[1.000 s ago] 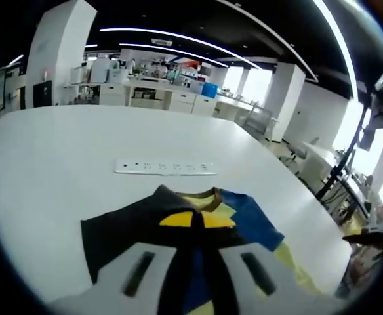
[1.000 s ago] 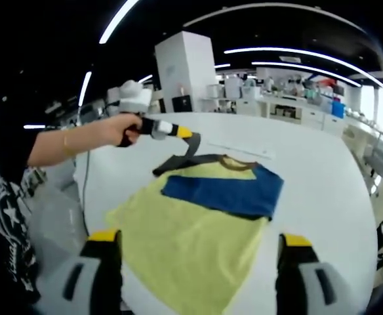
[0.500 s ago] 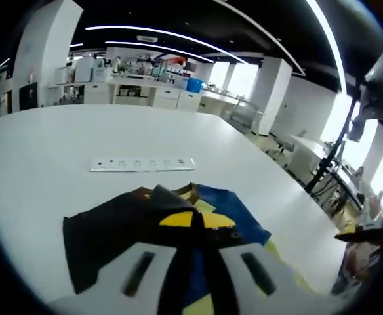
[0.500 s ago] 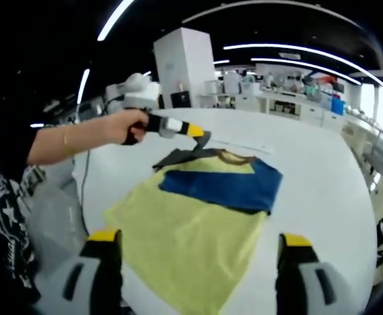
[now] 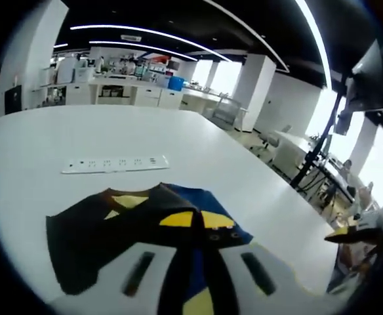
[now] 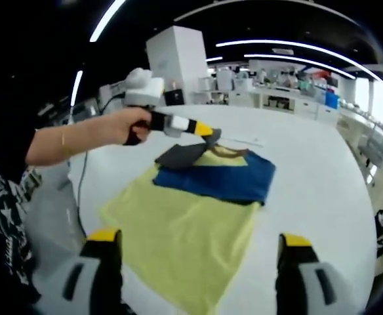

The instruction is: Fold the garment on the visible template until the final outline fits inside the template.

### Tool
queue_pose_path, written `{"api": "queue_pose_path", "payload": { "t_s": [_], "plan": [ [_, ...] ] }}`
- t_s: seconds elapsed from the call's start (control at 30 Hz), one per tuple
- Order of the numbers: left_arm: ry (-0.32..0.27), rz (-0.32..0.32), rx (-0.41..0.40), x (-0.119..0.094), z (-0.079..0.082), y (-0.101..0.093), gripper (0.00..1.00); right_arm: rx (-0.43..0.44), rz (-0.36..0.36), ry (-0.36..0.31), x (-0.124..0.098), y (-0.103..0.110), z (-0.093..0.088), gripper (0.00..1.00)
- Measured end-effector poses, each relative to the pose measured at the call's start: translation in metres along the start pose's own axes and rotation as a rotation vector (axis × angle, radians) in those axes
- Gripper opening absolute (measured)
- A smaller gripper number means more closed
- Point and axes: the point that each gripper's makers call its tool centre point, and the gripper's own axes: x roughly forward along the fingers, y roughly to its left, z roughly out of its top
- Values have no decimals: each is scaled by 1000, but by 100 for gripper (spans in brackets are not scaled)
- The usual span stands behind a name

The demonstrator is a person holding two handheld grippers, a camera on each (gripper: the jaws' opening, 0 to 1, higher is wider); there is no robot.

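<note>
Table (image 6: 309,177): white, bare on every side of the garment; power strip (image 5: 113,163) lies beyond it.
Garment (image 6: 185,223): flat mid-table, yellow body toward the right gripper, blue band and collar at the far end.
Dark sleeve (image 6: 181,155): lifted, carried further over the blue band than before.
Left gripper (image 6: 212,133): clenched on the dark sleeve.
Right gripper (image 6: 195,252): jaws spread wide, grasping nothing, above the near hem.

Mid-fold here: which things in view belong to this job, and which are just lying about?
Part of the job:
- yellow and blue garment
- its dark sleeve, pinched in the left claw
- right claw, open, hovering short of the garment's near edge
- white table under the garment

Lying about:
- white power strip beyond the garment
- lab benches in the background
</note>
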Motion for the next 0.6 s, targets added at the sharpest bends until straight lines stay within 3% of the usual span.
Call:
{"api": "queue_pose_path", "payload": {
  "t_s": [0.6],
  "plan": [
    [18, -130, 35, 17, -19, -38, 0, 4, -1, 14, 4, -2, -5, 100]
  ]
}}
